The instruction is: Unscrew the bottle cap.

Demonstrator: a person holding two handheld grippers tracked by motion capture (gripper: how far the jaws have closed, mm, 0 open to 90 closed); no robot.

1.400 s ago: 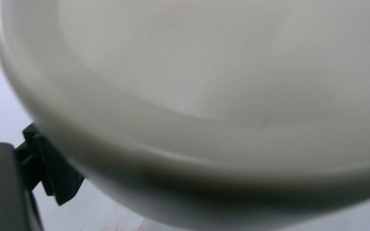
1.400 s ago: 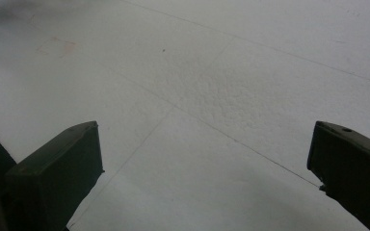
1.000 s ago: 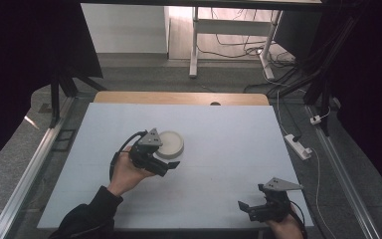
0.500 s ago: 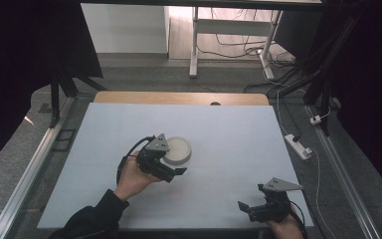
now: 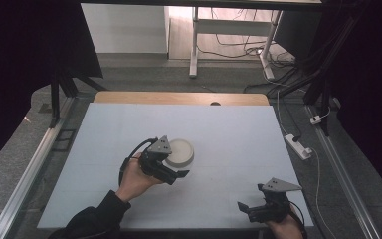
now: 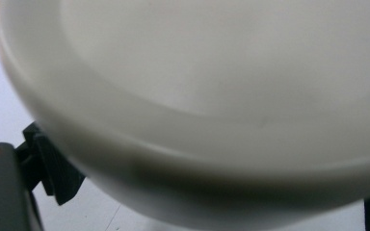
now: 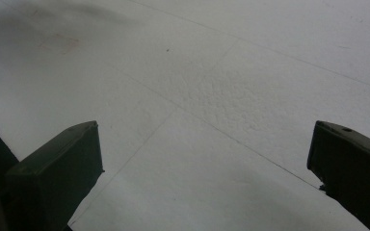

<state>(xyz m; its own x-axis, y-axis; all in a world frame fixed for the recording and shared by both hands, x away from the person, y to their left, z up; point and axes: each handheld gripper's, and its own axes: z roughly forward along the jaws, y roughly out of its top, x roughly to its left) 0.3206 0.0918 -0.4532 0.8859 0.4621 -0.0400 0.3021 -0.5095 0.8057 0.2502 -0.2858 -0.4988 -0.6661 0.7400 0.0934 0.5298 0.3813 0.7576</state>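
Note:
A round white dish (image 5: 180, 152) is near the middle of the pale table (image 5: 229, 134). My left gripper (image 5: 178, 174) is pressed against its near left side, held by a hand in a dark sleeve. In the left gripper view the dish (image 6: 212, 96) looms very close, and black fingers (image 6: 53, 168) show wide apart at the bottom corners beneath it. The dish seems to be held between them. My right gripper (image 5: 251, 210) hovers low over the table's front right edge. Its two black jaws stand wide apart over bare table (image 7: 212, 96) with nothing between them.
A wooden strip (image 5: 179, 97) runs along the table's far edge. A white power strip (image 5: 297, 146) lies on the floor to the right. Metal rails flank the table, and desk legs with cables stand beyond it.
My left gripper and the white dish have shifted together to the right and a little toward the front edge. The right gripper has stayed put.

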